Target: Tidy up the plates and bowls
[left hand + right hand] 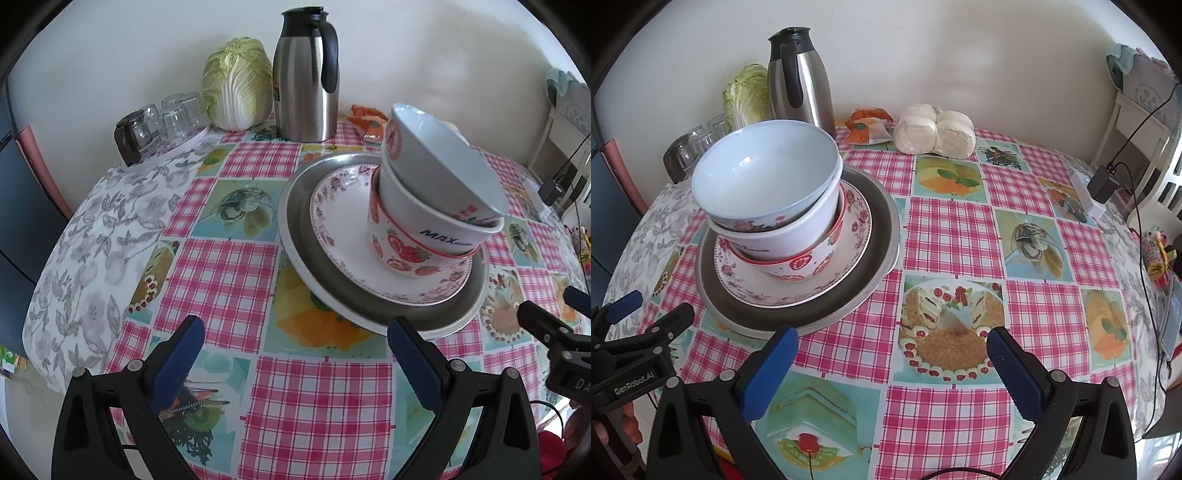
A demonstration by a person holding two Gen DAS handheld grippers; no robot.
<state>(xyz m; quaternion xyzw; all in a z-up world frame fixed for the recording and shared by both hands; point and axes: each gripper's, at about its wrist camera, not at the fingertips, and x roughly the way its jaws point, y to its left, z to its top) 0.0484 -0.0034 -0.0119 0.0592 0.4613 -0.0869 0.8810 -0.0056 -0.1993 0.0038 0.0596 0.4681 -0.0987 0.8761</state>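
Observation:
One stack stands on the table. A steel plate (295, 206) (882, 221) is at the bottom, with a white rim showing under it. A floral plate (332, 218) (857, 221) lies on it. Three nested bowls sit on top: a strawberry bowl (402, 251) (812, 262), a white MAX bowl (413, 210) (790, 236), and a tilted pale blue bowl (443, 162) (764, 173). My left gripper (295, 332) is open and empty, in front of the stack. My right gripper (892, 341) is open and empty, to the stack's right front.
A steel thermos jug (306, 74) (801, 77), a napa cabbage (236, 88), upturned glasses (166, 118), an orange packet (868, 125) and bagged buns (934, 129) line the back by the wall. A charger and cables (1104, 184) lie at the right edge.

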